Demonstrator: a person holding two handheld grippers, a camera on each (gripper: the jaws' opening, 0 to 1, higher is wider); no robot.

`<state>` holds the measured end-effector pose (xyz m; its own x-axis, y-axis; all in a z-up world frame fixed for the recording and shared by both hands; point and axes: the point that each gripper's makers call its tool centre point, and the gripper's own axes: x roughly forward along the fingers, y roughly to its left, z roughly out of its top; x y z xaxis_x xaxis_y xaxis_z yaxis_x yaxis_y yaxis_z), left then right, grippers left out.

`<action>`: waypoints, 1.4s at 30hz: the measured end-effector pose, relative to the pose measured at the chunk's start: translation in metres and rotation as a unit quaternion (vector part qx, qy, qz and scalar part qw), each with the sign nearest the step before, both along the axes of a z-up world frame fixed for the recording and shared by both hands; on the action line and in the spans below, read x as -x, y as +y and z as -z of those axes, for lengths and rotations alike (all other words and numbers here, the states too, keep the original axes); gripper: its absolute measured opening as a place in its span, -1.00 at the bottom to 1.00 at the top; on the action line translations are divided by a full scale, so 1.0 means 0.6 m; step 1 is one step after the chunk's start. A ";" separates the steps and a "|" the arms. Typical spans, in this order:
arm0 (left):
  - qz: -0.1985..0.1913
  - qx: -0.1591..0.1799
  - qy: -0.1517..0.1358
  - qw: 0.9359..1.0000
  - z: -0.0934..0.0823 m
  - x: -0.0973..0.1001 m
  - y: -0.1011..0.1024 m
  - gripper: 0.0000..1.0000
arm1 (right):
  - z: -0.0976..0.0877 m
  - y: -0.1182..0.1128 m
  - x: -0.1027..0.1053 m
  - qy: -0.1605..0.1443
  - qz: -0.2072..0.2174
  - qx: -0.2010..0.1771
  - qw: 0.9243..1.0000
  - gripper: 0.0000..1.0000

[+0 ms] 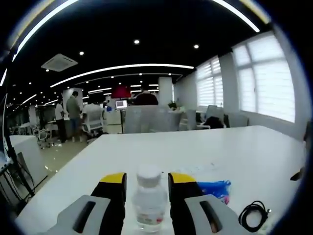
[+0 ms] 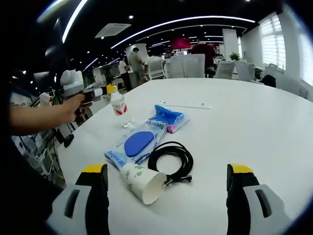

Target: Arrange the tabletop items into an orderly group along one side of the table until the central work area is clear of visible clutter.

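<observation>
In the left gripper view, the left hand-held gripper [image 1: 148, 188] has its jaws closed around a small clear bottle [image 1: 148, 198], apparently lifted off the white worktop [image 1: 234, 147]. In the right gripper view, the right hand-held gripper [image 2: 166, 171] is wide open and holds nothing; between its jaws lies a tipped paper cup [image 2: 142, 183], touching a coiled black cable [image 2: 172, 159] beside a blue packet [image 2: 138, 143].

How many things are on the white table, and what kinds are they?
Small clear bottle: 1
Paper cup lying on its side: 1
Coiled black cable: 1
Blue packets: 2
Thin flat white strip: 1
Total: 6
</observation>
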<state>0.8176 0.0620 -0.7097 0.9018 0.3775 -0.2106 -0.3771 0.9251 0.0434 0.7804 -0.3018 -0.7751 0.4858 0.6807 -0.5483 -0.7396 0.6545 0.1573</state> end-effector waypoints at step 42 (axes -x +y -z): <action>0.179 0.024 0.037 0.983 0.004 -0.048 -0.005 -0.68 | 0.015 -0.023 0.001 0.015 0.033 0.002 0.999 0.91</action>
